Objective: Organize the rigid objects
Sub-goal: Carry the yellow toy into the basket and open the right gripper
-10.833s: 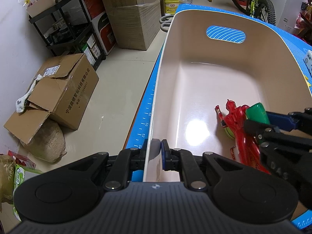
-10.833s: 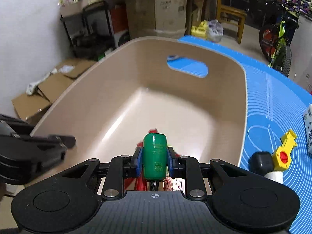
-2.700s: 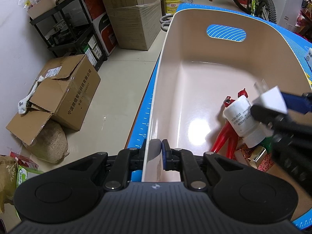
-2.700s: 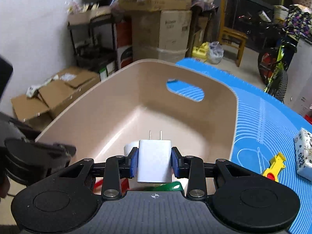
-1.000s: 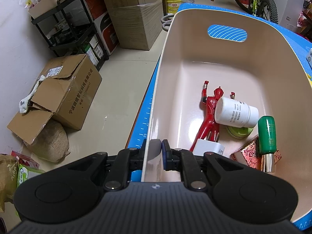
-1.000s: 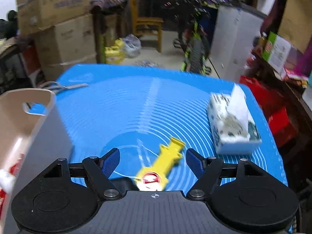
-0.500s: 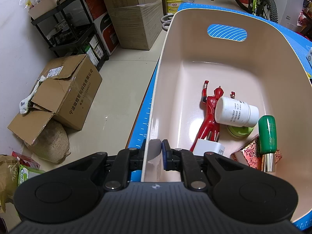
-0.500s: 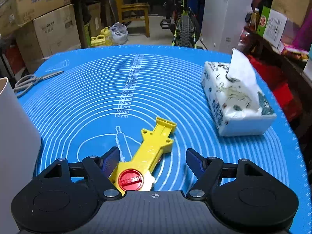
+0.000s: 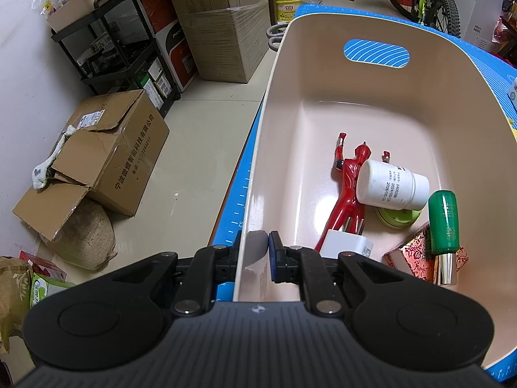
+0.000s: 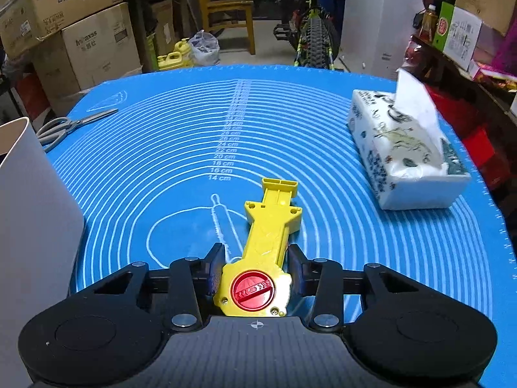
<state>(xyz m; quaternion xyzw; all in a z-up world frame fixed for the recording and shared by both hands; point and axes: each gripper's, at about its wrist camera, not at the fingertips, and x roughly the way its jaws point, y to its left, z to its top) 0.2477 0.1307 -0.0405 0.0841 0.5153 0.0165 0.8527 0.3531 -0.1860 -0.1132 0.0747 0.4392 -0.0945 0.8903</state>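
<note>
The left hand-held gripper [image 9: 257, 252] was clamped on the near rim of the beige bin [image 9: 429, 74], one finger outside the wall, one inside. In the bin lay a red figure [image 9: 350, 187], a white bottle [image 9: 391, 184] on its side across it, a green bottle [image 9: 444, 216] resting on a patterned red box [image 9: 410, 255], and a white charger [image 9: 345, 245] — all crowded toward the near end. The right hand-held gripper [image 10: 255, 270] had its fingers apart on either side of the yellow toy [image 10: 268, 239], close beside it but not visibly pressing — it lay flat on the blue mat [image 10: 161, 148] on the tabletop. A tissue pack [image 10: 404, 158] sat well to the right, scissors [image 10: 69, 124] far left.
</note>
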